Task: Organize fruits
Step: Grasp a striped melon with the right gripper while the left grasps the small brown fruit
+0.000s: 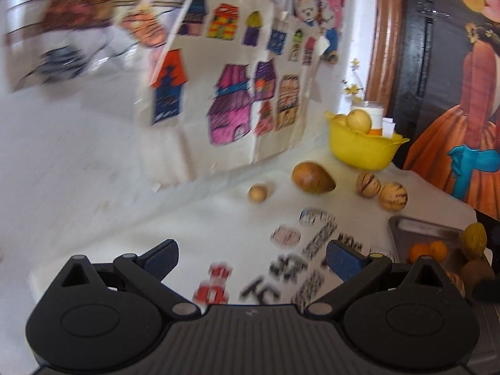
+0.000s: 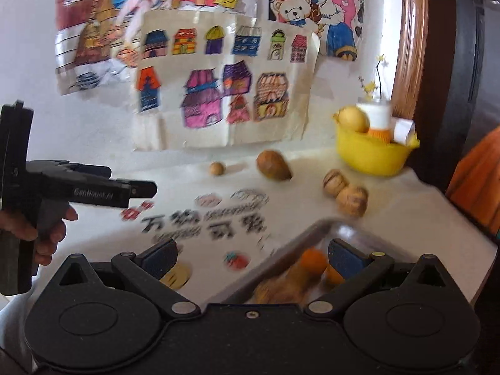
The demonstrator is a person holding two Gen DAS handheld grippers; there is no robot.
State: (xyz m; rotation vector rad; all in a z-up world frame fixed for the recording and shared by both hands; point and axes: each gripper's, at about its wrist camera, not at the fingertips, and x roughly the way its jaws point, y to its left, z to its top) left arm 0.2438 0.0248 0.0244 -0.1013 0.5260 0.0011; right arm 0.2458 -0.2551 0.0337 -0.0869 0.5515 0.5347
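Both hand-held grippers [image 1: 251,257] [image 2: 251,257] wide, empty | fruits: avocado [image 2: 274,165], two melons [image 2: 345,193] far on counter [image 2: 406,200]; others in near-right tray [image 2: 312,231] | avocado probably firm, smooth, rollable: grip mid-body.

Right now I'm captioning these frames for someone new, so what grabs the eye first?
The coloured house drawings taped to the back wall dominate. Below them, a yellow bowl of fruit sits at the table's far right, with loose brown fruits scattered before it. Nearer, a metal tray holds oranges under the open right gripper.
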